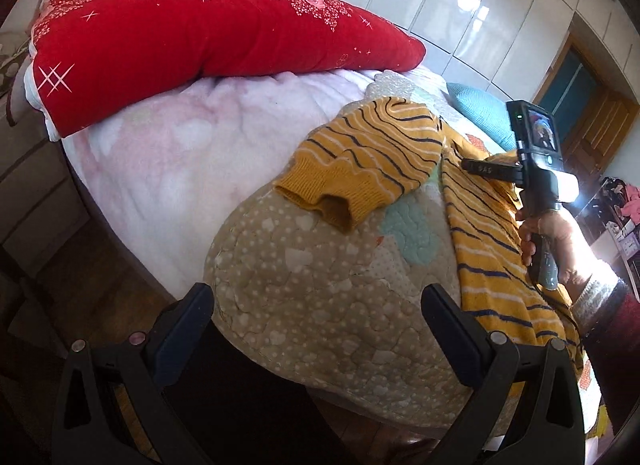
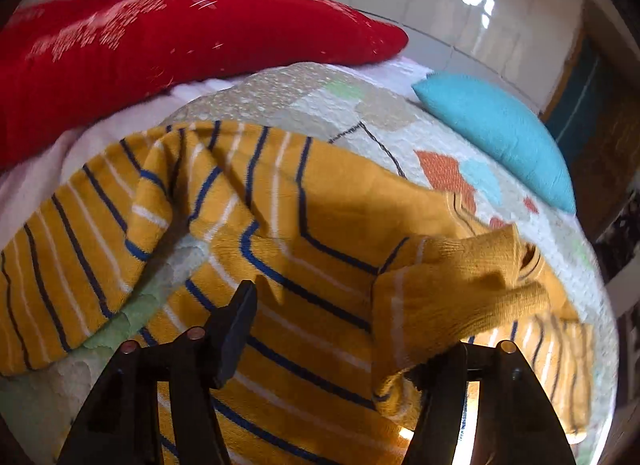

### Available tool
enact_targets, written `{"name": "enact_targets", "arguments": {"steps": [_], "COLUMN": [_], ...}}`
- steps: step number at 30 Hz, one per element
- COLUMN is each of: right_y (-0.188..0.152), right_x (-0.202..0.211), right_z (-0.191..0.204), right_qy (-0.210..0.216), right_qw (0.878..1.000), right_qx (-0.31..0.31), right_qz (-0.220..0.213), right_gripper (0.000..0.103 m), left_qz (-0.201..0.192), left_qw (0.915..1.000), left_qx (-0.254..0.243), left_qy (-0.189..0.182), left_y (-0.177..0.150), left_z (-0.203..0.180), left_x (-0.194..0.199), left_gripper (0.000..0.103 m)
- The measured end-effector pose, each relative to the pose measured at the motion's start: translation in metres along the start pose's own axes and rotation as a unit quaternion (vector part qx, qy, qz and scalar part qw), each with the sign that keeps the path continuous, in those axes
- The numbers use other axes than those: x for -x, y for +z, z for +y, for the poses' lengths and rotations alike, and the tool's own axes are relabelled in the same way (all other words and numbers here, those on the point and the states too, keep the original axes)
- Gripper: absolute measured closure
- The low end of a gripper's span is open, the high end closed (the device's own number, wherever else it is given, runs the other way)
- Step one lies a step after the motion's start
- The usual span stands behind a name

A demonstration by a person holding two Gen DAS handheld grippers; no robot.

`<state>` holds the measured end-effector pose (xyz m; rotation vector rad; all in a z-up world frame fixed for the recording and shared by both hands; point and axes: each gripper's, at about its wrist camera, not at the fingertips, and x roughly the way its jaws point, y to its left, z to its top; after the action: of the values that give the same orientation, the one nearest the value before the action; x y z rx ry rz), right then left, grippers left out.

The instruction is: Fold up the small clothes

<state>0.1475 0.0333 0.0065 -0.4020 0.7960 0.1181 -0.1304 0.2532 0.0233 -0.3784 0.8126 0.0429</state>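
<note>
A mustard striped sweater [image 2: 304, 233] lies spread on a quilted mat [image 1: 304, 297]. The right gripper [image 2: 340, 345] hovers spread apart directly over its body, a bunched sleeve draped against the right finger. The left gripper [image 1: 316, 313] hangs released, the sweater beyond its right finger.
</note>
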Motion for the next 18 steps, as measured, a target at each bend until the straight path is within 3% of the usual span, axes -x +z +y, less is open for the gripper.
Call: {"name": "enact_targets", "arguments": {"steps": [2, 3, 7, 9, 11, 15, 18], "right_y": [0.001, -0.002, -0.018, -0.022, -0.022, -0.013, -0.019], "right_x": [-0.002, -0.003, 0.004, 0.007, 0.01, 0.025, 0.046], "right_z": [0.036, 0.055, 0.108, 0.115, 0.106, 0.048, -0.01], "right_qy": [-0.056, -0.093, -0.221, -0.243, -0.231, -0.142, -0.071], "right_qw": [0.993, 0.983, 0.915, 0.895, 0.901, 0.96, 0.988], "right_qx": [0.102, 0.156, 0.324, 0.357, 0.35, 0.231, 0.124], "right_qz": [-0.002, -0.01, -0.091, -0.107, -0.108, -0.07, -0.054], "right_gripper": [0.024, 0.024, 0.024, 0.024, 0.024, 0.023, 0.021], "left_qz": [-0.001, -0.001, -0.004, 0.0, 0.002, -0.003, -0.007], "left_qw": [1.0, 1.0, 0.9999, 0.9999, 0.9999, 1.0, 0.9997], "left_qx": [0.0, 0.0, 0.0, 0.002, 0.003, -0.003, -0.015], "left_qy": [-0.006, -0.008, -0.011, -0.013, -0.015, -0.006, 0.015], "left_y": [0.0, 0.0, 0.002, 0.003, 0.004, 0.008, 0.014], "left_z": [-0.001, -0.002, -0.004, -0.006, -0.007, -0.009, -0.008], "left_x": [0.001, 0.001, 0.001, -0.001, -0.001, -0.001, -0.005], "left_gripper": [0.0, 0.0, 0.0, 0.0, 0.0, 0.0, 0.0]}}
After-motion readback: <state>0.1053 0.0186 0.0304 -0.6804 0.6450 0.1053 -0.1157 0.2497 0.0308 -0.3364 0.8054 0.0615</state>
